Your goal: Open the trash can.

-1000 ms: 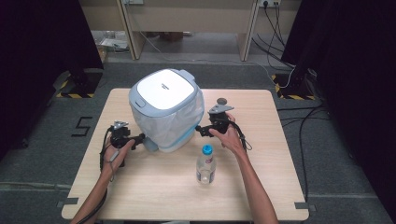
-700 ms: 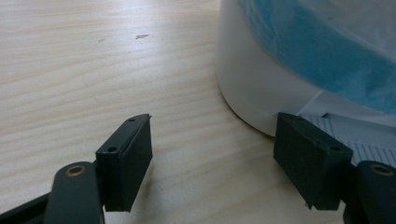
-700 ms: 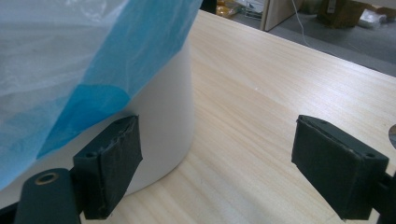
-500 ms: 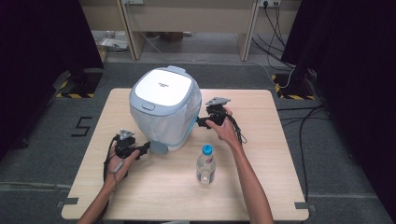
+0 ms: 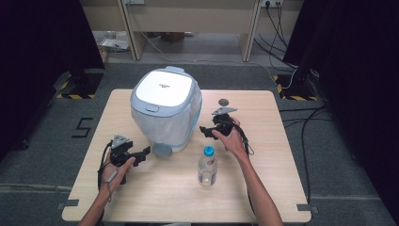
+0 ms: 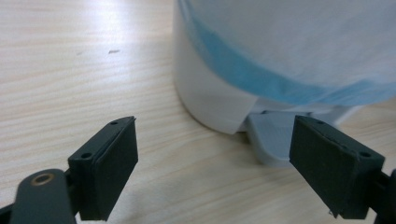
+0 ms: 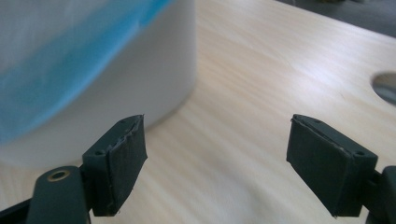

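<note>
Standing open and empty at bench left: left hand-held gripper (image 5: 147,151), jaws spread wide, aimed at the grey foot pedal (image 6: 271,140) at the base of the bin.
Sitting at bench centre, toward the far edge: pedal bin (image 5: 165,107), white body, grey-blue lid shut, pale liner with a blue band draped over the rim. Small dark marking on the lid, too small to read.
Lying near the front edge, just right of the bin: clear water bottle (image 5: 207,165), blue cap, label illegible.
Hovering close beside the bin's right flank: right hand-held gripper (image 5: 203,130), jaws likewise wide apart, holding nothing.
Judging progress: early; bin ungripped, pedal unpressed, lid closed, bottle untouched.
Painted on the floor left of the bench: the figure "5" (image 5: 83,127).
</note>
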